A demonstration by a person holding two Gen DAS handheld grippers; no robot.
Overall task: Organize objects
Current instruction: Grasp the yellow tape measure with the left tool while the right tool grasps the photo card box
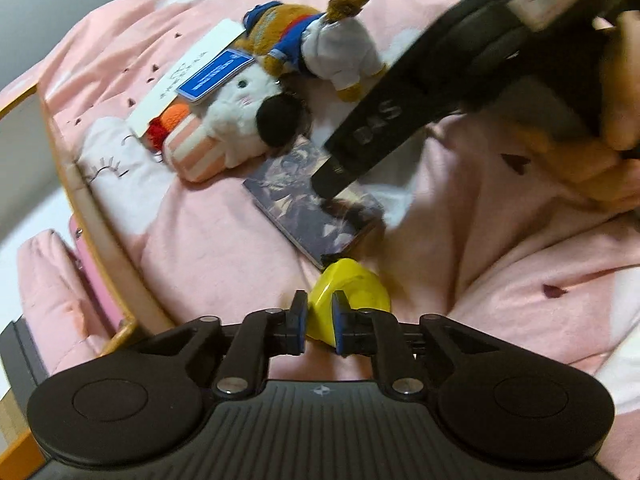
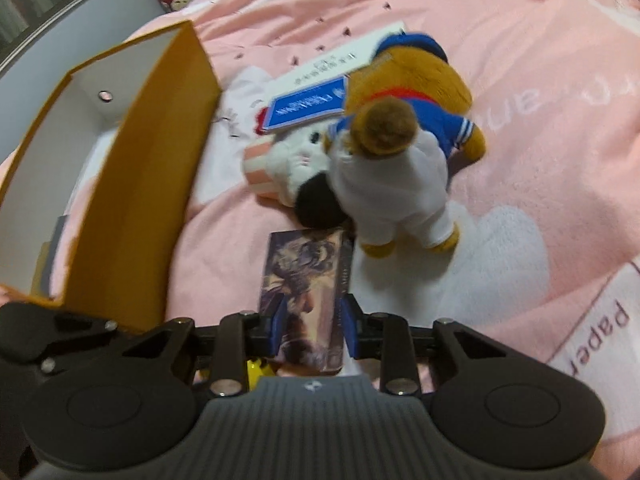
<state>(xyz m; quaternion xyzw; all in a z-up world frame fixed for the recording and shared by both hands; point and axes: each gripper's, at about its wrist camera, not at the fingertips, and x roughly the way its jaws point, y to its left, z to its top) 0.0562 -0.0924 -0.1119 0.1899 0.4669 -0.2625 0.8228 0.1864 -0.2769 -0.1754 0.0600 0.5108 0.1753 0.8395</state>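
My left gripper (image 1: 320, 320) is shut on a small yellow plastic piece (image 1: 352, 288), which sits just above the pink bedspread. In the right wrist view a sliver of that yellow piece (image 2: 254, 368) shows under the linkage. My right gripper (image 2: 315, 326) is shut on the near end of a flat illustrated box (image 2: 308, 280), one blue pad on each long side. From the left wrist view the right gripper (image 1: 328, 184) comes down from the upper right onto the illustrated box (image 1: 296, 208), with a hand (image 1: 600, 152) behind it.
An open orange box with a white inside (image 2: 140, 200) stands at the left; its rim (image 1: 100, 232) shows in the left wrist view. Behind the illustrated box lie a brown sailor bear (image 2: 400, 128), a white plush (image 2: 296, 160), a blue card (image 2: 308, 108) and a white card (image 2: 340, 60).
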